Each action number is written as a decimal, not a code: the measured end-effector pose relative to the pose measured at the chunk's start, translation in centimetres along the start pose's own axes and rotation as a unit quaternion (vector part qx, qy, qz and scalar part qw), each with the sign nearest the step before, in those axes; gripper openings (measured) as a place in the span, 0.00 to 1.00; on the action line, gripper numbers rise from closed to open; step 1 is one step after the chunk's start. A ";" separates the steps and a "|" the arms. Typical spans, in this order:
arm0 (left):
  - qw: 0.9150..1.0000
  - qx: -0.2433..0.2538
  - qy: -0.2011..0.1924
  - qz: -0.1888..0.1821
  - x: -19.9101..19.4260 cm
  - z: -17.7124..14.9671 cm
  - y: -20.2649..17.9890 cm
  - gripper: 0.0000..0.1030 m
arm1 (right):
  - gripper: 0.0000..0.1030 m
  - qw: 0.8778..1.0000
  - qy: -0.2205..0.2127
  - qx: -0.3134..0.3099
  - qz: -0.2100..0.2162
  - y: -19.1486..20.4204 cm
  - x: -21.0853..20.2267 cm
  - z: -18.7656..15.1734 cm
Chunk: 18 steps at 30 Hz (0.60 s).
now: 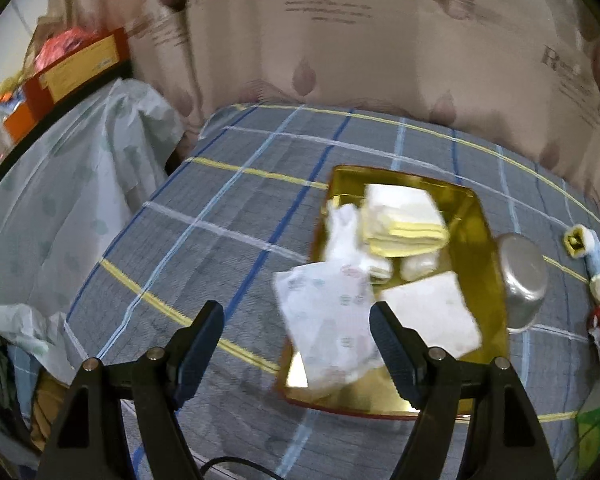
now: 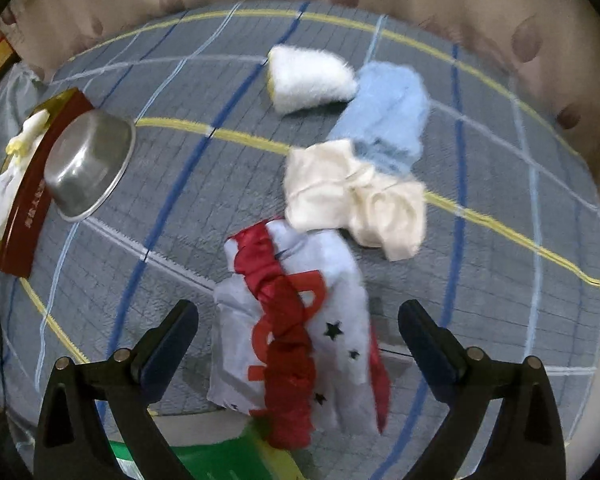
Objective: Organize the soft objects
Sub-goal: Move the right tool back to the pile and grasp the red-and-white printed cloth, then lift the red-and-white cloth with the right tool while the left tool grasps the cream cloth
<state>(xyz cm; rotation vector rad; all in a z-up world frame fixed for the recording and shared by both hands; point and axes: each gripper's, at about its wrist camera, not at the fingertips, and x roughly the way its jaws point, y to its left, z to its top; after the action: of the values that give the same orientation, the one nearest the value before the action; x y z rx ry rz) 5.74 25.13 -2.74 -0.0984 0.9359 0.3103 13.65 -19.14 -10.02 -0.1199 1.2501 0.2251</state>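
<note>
Red-and-white drawstring pouch (image 2: 296, 320) is lying on the plaid bed cover (image 2: 140, 240) right between the spread fingers of the right hand-held gripper (image 2: 298, 328), which is hanging wide open and gripping nothing; the straddle suggests it is lining up a pick. Beyond it, a cream cloth (image 2: 356, 196), a blue fuzzy piece (image 2: 388, 112) and a white fuzzy piece (image 2: 308, 76) are waiting loose on the bed, apparently unsorted. The left hand-held gripper (image 1: 296, 344) is also gaping and empty, hovering over the near end of the gold tray (image 1: 488, 240), where a printed white bag (image 1: 328, 316), folded yellow towels (image 1: 404, 220) and a white pad (image 1: 432, 312) are sitting, seemingly the collecting spot. An upturned steel bowl (image 1: 524, 280) is leaning against the tray's side.
</note>
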 end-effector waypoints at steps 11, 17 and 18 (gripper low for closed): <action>0.992 0.084 0.016 -0.096 -0.2 1.7 -11.2 0.75 | 0.34 0.999 0.022 -0.028 0.028 -0.3 1.8 -0.2; 0.978 0.128 0.033 -0.161 -0.2 2.0 -18.8 0.75 | 0.27 0.999 -0.026 -0.026 0.015 -1.6 -0.8 -2.5; 0.976 0.137 0.034 -0.169 -0.2 2.0 -20.0 0.75 | 0.27 0.999 -0.036 -0.019 0.016 -2.0 -1.3 -2.9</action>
<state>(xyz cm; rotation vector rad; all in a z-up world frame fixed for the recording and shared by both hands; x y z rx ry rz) 13.24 6.47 -2.41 -0.0131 1.0026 -0.1385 11.06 -21.86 -9.73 -0.1237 1.1772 0.2800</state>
